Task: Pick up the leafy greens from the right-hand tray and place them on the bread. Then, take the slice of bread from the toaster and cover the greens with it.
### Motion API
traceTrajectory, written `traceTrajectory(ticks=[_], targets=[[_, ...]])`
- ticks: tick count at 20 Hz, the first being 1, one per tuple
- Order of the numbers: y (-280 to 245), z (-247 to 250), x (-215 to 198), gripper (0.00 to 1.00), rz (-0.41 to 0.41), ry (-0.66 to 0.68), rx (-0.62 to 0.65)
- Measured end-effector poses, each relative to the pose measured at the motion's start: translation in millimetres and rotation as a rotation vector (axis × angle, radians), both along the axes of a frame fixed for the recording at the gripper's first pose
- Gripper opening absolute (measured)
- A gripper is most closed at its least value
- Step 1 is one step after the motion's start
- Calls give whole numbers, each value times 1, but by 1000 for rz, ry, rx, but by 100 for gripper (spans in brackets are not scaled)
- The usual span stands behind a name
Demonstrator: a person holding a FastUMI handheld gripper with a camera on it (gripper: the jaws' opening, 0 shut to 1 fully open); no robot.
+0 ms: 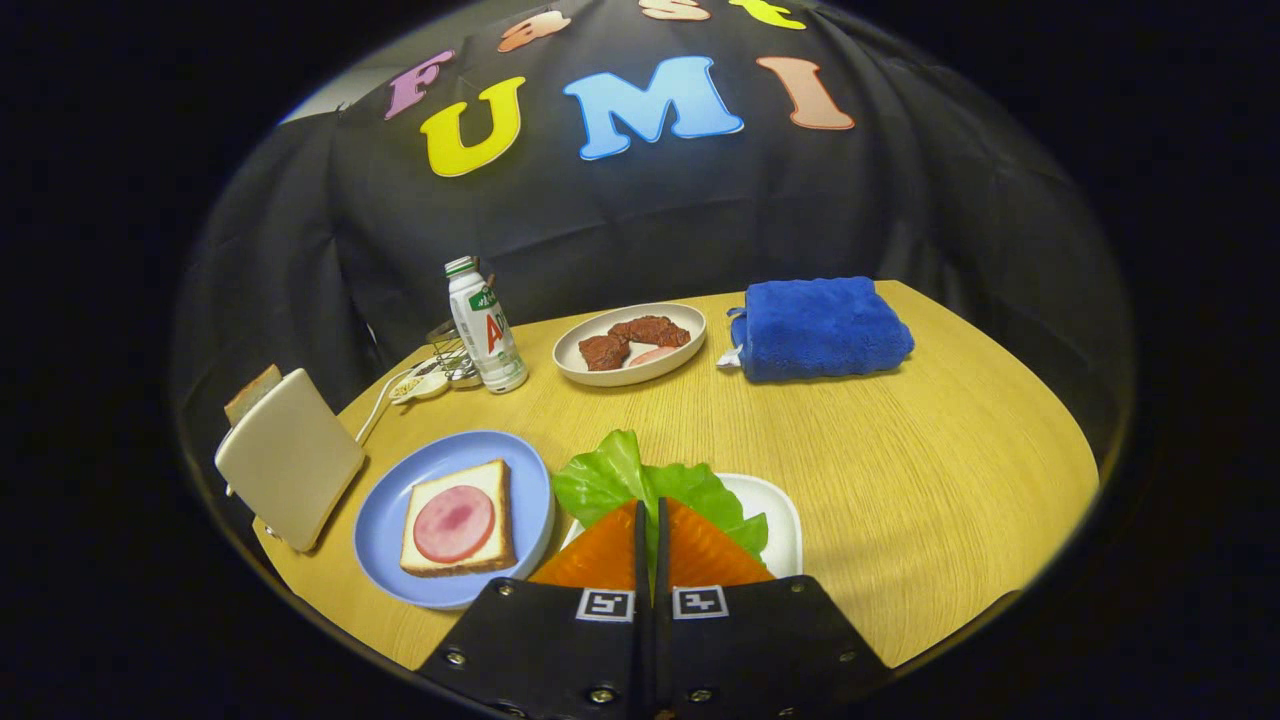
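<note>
Your leafy greens [640, 482] sit pinched between the fingertips of your gripper [650, 525], whose fingers are pressed nearly together on the leaf, over the white tray [780, 520]. Just left of the fingers lies the bread [458, 520] with a pink slice on the blue plate [400, 500]. Farther left stands the toaster [290, 455], a slice of bread [252, 392] poking up from it.

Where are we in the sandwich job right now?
Nothing is finished yet. The gripper has its jaws closed together over the green lettuce leaf on the white tray, apparently pinching it. The toast slice with a pink ham round on the blue plate is uncovered; bread sits in the cream toaster.
</note>
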State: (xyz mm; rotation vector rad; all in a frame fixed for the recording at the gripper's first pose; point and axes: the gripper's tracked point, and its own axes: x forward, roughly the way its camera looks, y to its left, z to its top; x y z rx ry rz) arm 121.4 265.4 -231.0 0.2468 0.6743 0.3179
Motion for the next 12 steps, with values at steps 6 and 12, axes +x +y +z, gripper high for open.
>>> traceTrajectory(ticks=[6, 12], targets=[[19, 30, -2, 0, 23, -44, 50], [80, 57, -4, 0, 125, -93, 114]])
